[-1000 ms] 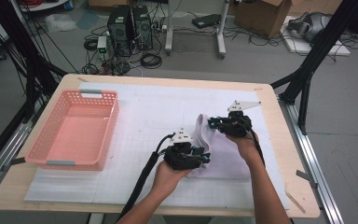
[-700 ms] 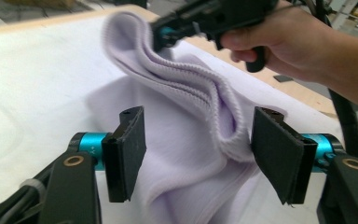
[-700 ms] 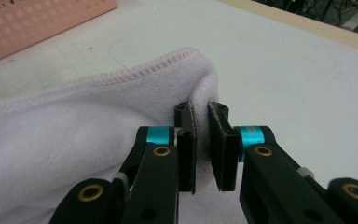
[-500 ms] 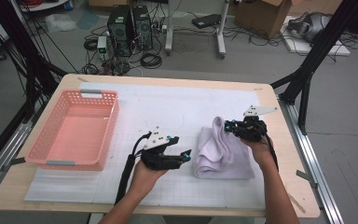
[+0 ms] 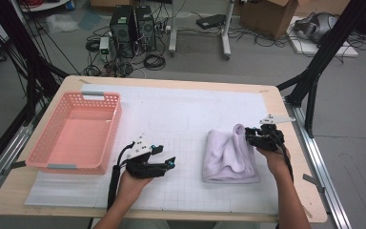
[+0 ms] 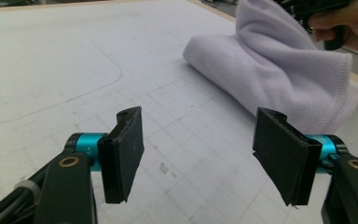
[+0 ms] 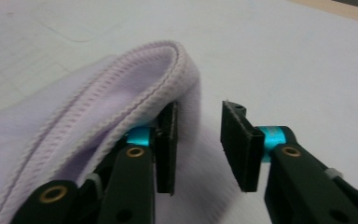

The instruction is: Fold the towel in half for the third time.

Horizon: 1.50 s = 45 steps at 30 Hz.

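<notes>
A lilac towel (image 5: 230, 157) lies folded on the right half of the white mat, its far right corner standing up in a ridge. My right gripper (image 5: 249, 137) is at that raised corner. In the right gripper view the stitched towel edge (image 7: 135, 88) drapes over the left jaw, and the gripper (image 7: 198, 145) stands open with a gap between the pads. My left gripper (image 5: 167, 165) is open on the bare mat left of the towel. In the left gripper view its jaws (image 6: 200, 154) are wide apart with nothing between them, and the towel (image 6: 279, 70) lies ahead to the right.
A pink plastic basket (image 5: 113, 125) with nothing in it stands at the left of the table. A white gridded mat (image 5: 186, 114) covers most of the wooden top. The table's right edge (image 5: 299, 157) runs close beside my right hand.
My left gripper has drawn back to the left, away from the towel. The right gripper has moved right with the towel's corner, and the towel now lies folded narrower.
</notes>
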Motion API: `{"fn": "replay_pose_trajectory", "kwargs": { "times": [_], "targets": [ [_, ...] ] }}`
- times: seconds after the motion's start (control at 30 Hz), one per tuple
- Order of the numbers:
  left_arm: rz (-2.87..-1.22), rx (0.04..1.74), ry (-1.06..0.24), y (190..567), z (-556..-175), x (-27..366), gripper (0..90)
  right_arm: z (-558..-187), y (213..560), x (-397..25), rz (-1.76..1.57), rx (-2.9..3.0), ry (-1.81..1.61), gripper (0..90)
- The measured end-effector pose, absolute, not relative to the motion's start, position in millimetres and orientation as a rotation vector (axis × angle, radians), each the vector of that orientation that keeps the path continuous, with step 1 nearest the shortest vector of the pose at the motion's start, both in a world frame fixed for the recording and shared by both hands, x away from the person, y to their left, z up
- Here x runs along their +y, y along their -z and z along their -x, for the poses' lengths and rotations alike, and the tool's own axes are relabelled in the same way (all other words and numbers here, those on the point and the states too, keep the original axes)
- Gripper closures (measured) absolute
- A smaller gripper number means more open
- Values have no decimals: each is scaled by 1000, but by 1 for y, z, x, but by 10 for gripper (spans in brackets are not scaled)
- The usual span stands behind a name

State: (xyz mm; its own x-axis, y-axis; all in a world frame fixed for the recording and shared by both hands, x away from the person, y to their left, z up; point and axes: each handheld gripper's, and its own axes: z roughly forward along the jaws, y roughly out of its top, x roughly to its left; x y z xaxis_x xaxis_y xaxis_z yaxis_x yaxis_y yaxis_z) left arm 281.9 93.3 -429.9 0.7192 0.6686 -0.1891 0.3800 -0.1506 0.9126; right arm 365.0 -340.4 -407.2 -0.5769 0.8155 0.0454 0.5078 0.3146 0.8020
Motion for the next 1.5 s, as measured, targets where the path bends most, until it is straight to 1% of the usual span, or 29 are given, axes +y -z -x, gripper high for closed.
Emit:
{"fn": "replay_pose_trajectory", "kwargs": {
  "times": [0.17,0.27,0.47,0.67,0.77,0.8,0.87,0.9,0.97,1.07,1.13,1.2,1.3,1.37,1.4,1.5],
  "targets": [
    [-1770,829,-328,434,-279,105,334,-340,400,-360,-1239,2143,-1091,610],
    [-1761,831,-330,434,-280,108,333,-321,400,-363,-1221,2132,-1086,596],
    [-1748,814,-332,432,-280,111,331,-284,404,-352,-1203,2128,-1141,496],
    [-1742,816,-328,432,-279,112,328,-257,410,-335,-1214,2140,-1246,464],
    [-1747,820,-326,433,-278,111,329,-254,419,-329,-1266,2194,-1265,506],
    [-1749,821,-322,434,-278,111,329,-256,422,-327,-1281,2212,-1240,554],
    [-1750,822,-324,434,-278,110,329,-258,427,-326,-1308,2242,-1221,774],
    [-1751,822,-323,434,-278,110,329,-258,428,-327,-1296,2246,-1222,812],
    [-1751,827,-324,435,-278,111,329,-257,425,-327,-1274,2248,-1199,833],
    [-1749,832,-324,435,-278,113,329,-251,415,-332,-1266,2203,-1165,834],
    [-1746,833,-324,435,-278,114,330,-248,410,-337,-1289,2178,-1120,831],
    [-1748,833,-325,435,-278,114,330,-246,409,-341,-1323,2174,-1064,804],
    [-1745,833,-326,435,-278,114,330,-244,412,-344,-1372,2157,-981,690],
    [-1745,833,-327,435,-278,114,330,-243,408,-347,-1379,2119,-1020,635],
    [-1746,834,-327,435,-278,114,330,-242,404,-347,-1371,2094,-1036,621],
    [-1745,838,-326,435,-279,115,330,-246,392,-340,-1302,2072,-1089,631]
  ]
}}
